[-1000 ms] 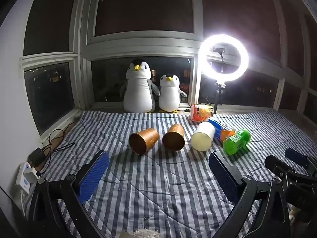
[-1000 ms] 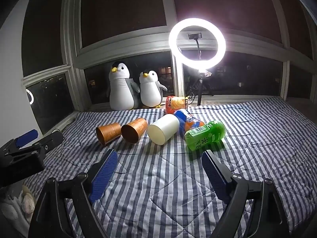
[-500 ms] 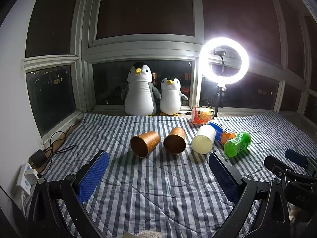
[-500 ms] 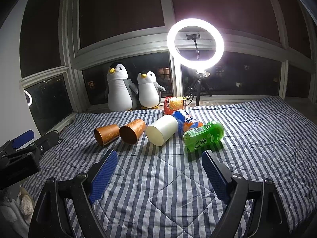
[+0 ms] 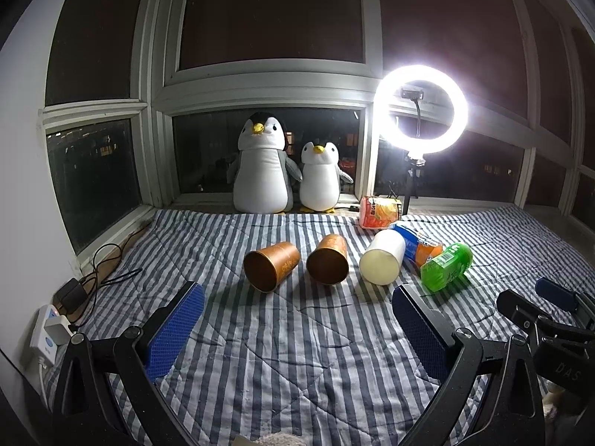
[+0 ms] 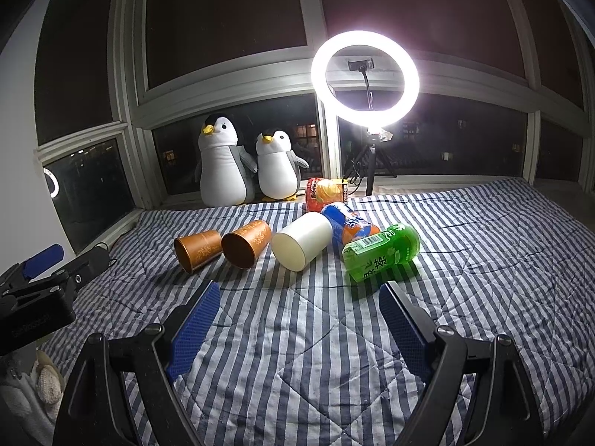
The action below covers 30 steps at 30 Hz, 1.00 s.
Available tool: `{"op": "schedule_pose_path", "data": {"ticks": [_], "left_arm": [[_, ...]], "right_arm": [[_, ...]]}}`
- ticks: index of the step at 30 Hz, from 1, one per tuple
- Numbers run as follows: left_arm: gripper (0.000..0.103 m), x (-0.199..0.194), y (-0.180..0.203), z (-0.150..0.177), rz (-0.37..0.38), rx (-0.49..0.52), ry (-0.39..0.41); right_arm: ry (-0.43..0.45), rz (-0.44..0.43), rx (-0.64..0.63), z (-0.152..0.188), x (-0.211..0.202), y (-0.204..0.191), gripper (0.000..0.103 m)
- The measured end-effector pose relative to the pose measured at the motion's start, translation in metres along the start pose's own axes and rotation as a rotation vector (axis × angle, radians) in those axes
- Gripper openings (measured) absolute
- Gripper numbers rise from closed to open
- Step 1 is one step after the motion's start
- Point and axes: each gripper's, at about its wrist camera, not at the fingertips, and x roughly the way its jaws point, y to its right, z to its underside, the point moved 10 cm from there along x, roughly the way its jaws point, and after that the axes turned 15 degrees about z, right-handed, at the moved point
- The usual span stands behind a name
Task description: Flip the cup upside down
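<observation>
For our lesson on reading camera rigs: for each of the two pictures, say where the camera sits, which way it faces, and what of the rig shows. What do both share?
Left wrist: sits on the left gripper, facing the window; its open fingers show, the right gripper at right.
Right wrist: sits on the right gripper, facing likewise; the left gripper at left.
Shared: two copper cups, white cup, ring light.
</observation>
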Motion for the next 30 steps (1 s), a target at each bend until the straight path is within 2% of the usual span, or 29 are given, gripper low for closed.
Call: {"op": "schedule_pose_path", "data": {"ticks": [30], "left_arm": [[0.102,0.0052,-0.0028,0.0007,-0.002,-0.001,-0.006]], "right_arm": [[-0.012,-0.001,0.007,0.0018,0.0038,0.0002,0.085]]}}
